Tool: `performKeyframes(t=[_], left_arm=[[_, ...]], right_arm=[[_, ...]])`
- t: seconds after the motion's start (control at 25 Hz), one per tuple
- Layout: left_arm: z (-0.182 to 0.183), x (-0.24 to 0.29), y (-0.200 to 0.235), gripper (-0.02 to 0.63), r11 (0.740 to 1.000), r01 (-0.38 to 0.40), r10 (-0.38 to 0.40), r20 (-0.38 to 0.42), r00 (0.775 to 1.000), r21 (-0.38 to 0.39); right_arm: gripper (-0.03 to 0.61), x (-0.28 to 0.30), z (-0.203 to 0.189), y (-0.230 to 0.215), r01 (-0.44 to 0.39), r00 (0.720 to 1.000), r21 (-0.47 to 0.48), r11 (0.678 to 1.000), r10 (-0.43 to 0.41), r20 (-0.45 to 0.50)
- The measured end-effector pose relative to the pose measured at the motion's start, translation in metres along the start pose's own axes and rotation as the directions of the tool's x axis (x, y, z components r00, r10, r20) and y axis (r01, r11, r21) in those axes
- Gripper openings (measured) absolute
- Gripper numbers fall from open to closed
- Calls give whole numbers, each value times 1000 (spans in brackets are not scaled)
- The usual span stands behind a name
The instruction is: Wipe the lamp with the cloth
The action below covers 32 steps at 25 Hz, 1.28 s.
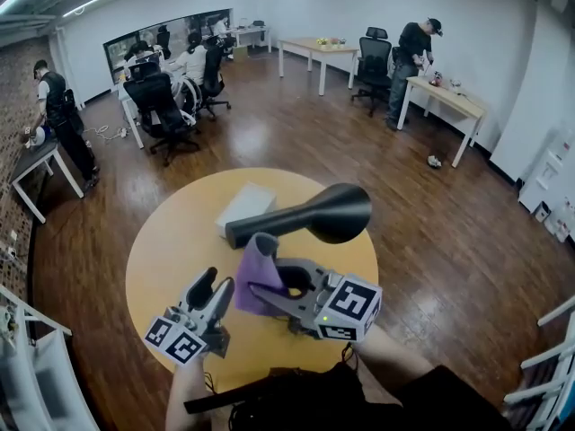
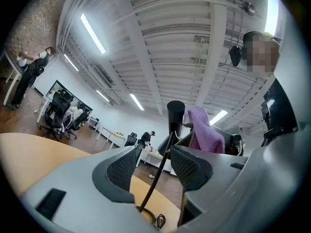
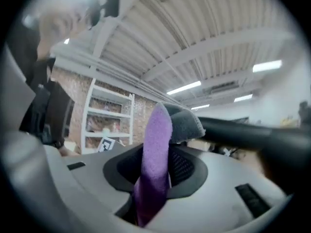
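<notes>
A black desk lamp (image 1: 334,212) reaches over the round yellow table (image 1: 162,259), its head to the right and its arm slanting down to the left. My right gripper (image 1: 268,285) is shut on a purple cloth (image 1: 257,272) just under the lamp's arm. In the right gripper view the cloth (image 3: 158,135) stands up between the jaws of the right gripper (image 3: 155,161), its top against the lamp arm (image 3: 252,132). My left gripper (image 1: 211,287) hangs over the table's near left, jaws apart. In the left gripper view, the lamp's thin stem (image 2: 160,171) shows beyond the gap of the left gripper (image 2: 154,152).
A white box (image 1: 244,203) lies on the table behind the lamp. A coiled cable (image 2: 158,221) lies by the lamp's base. Wooden floor surrounds the table. Desks, office chairs (image 1: 162,106) and several people stand far back.
</notes>
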<state>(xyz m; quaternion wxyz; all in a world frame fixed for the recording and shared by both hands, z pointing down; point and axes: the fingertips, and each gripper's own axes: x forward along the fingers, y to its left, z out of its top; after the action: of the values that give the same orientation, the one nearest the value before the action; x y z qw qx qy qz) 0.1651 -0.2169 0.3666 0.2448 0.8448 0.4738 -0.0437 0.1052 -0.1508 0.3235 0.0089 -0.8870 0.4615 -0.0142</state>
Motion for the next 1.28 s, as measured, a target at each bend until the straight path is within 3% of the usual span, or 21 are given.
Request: performKeyframes(t=[0.08, 0.12, 0.2, 0.32, 0.4, 0.64, 0.76, 0.92, 1.12, 1.2, 1.28], left_arm=[[5, -16, 2, 209, 1000, -9, 9, 5, 1000, 1], [8, -25, 4, 209, 1000, -15, 15, 3, 1000, 2], [11, -39, 9, 209, 1000, -22, 22, -9, 1000, 8], [12, -53, 15, 209, 1000, -21, 21, -36, 999, 14], [13, -58, 18, 209, 1000, -17, 17, -42, 999, 3], [5, -44, 9, 209, 999, 44, -46, -59, 997, -31], [-1, -33, 2, 209, 997, 67, -69, -61, 996, -43], [-10, -21, -4, 209, 995, 80, -83, -51, 995, -59], [-17, -7, -12, 209, 994, 82, -85, -48, 995, -70], [-20, -1, -14, 209, 994, 83, -87, -55, 995, -68], [-24, 4, -17, 209, 994, 84, -88, -64, 994, -66]], right_arm=[[121, 21, -18, 16, -89, 995, 191, 978, 97, -31], [121, 31, -27, 18, -94, 993, 266, 959, 111, -50], [121, 46, -32, 11, -69, 994, 375, 925, 94, -49], [121, 52, -6, -3, -77, 996, 478, 875, 50, 68], [121, 48, 6, -8, -82, 994, 507, 858, 30, 110], [120, 21, -8, -34, -23, 998, 596, 802, -15, 59], [120, 2, -6, -52, -7, 994, 640, 768, -64, 88], [120, -17, -6, -68, 24, 988, 662, 749, -119, 99], [120, -47, -33, -95, 86, 968, 752, 653, -234, 92], [118, -62, -43, -111, 128, 948, 766, 630, -304, 91], [118, -76, -50, -124, 123, 928, 807, 577, -355, 112]])
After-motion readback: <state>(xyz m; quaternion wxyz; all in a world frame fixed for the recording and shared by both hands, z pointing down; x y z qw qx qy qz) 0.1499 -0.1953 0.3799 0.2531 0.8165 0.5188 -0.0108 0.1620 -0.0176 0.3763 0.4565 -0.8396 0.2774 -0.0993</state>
